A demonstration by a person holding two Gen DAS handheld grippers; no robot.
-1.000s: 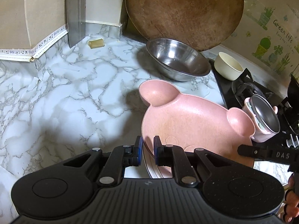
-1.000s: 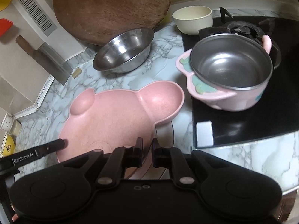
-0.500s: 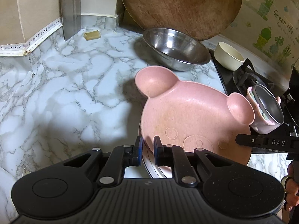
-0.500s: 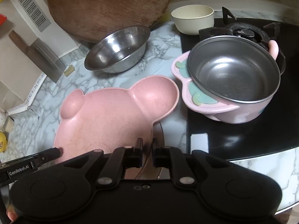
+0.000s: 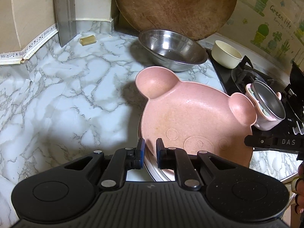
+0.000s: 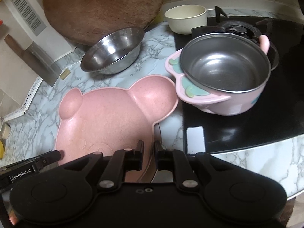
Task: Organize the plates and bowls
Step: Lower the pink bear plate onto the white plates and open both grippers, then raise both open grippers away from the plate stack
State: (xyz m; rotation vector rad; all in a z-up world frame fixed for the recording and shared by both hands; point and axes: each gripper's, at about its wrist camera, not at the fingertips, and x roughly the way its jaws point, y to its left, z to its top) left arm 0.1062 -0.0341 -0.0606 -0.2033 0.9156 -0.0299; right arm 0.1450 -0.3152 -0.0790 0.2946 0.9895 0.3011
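The pink bear-shaped plate (image 5: 191, 119) sits on top of a round plate (image 5: 152, 169) whose rim shows just under its near edge, close to the front of the marble worktop (image 5: 66, 95). The left gripper (image 5: 150, 150) has its jaws closed on the near left edge of this pair, and the right gripper (image 6: 148, 152) has its jaws closed on the near right edge; from these views I cannot tell whether each pinches both plates or only one rim.

So one stack seems formed, and the rest looks unsorted. The steel bowl (image 5: 172, 49) stands alone by the big wooden board (image 5: 176, 5), the small cream bowl (image 5: 226, 54) sits on the corner of the black stove (image 6: 247, 123), and the pink pot (image 6: 224, 76) stands on the stove just beside the bear plate's ear. I judge the task to be in its early or middle part, with the bowls yet to be gathered.

Against the picture from a second ago, both pairs of jaws keep the same narrow gap on the plate edges. The bear plate shows more of its face, with the embossed snout now plain in the left view, and the pot sits lower and nearer in the right view.
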